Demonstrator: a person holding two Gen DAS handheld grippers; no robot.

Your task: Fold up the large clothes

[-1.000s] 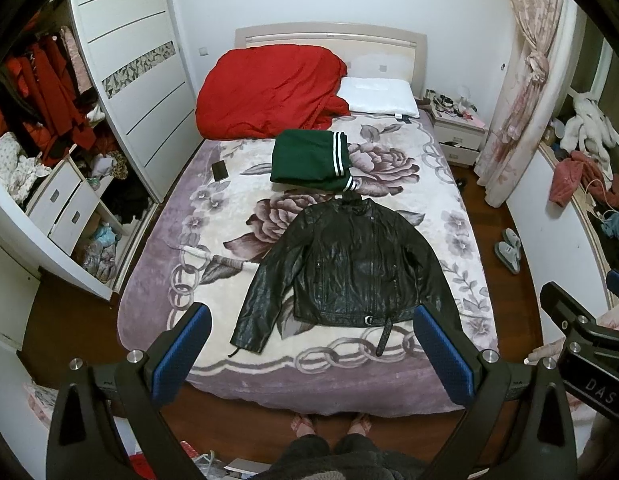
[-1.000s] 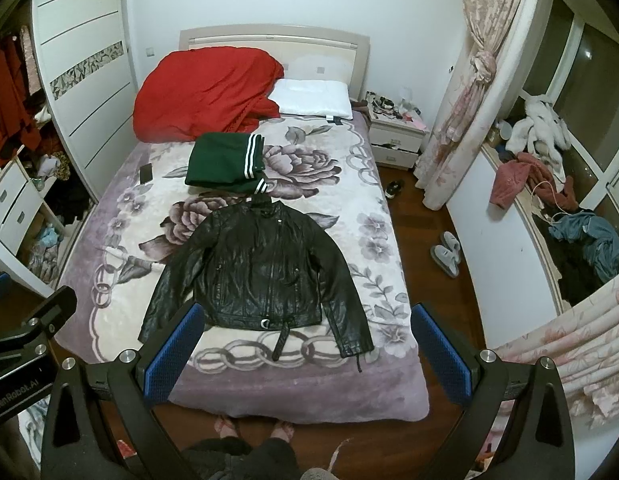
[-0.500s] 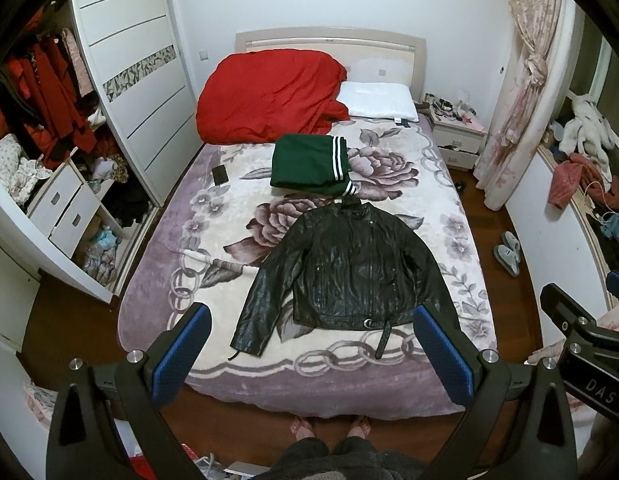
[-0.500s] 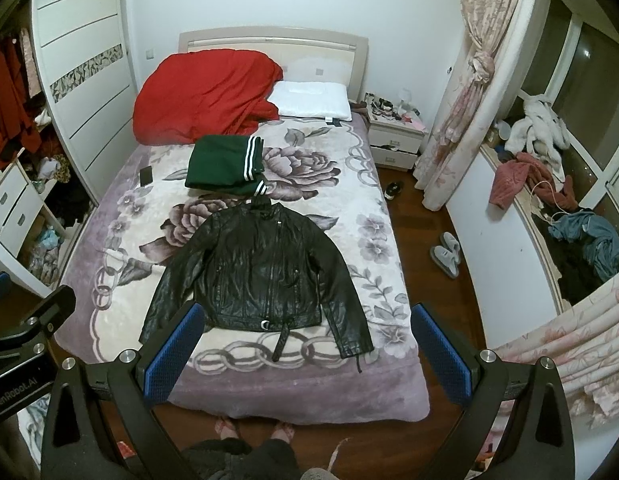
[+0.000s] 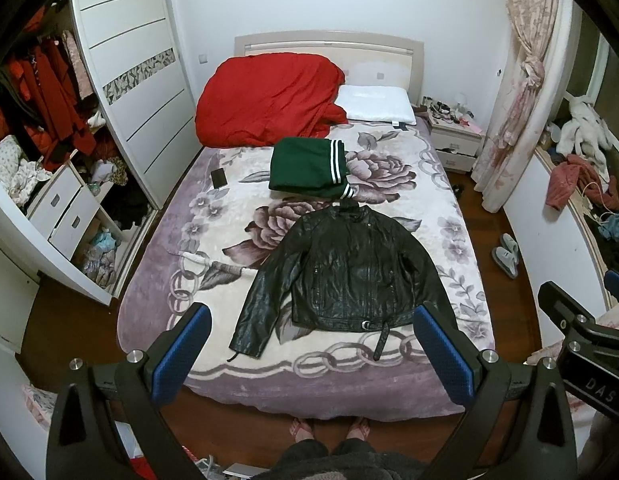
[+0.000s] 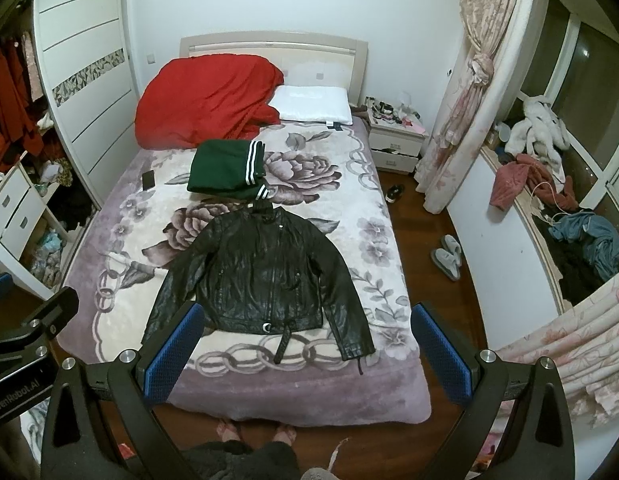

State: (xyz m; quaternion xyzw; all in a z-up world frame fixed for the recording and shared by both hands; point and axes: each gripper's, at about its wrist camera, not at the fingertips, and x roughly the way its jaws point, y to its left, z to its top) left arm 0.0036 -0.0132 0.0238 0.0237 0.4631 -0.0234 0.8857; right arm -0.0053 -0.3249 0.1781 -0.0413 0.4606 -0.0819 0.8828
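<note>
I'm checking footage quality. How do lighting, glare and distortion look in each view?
Left wrist view: even indoor light, sharp, sheen on the black leather jacket, wardrobe lines bowed by the fisheye. Right wrist view: the same, with dark window panes and black vignetted corners.

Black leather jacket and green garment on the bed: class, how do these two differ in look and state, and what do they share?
The black leather jacket lies spread flat with both sleeves out; the green garment is already folded into a compact block. The jacket is glossy and creased, the green one matte with white stripes. The jacket lies nearer the foot of the bed, the green one nearer the pillow. Both rest on the floral blanket, untouched by either gripper.
</note>
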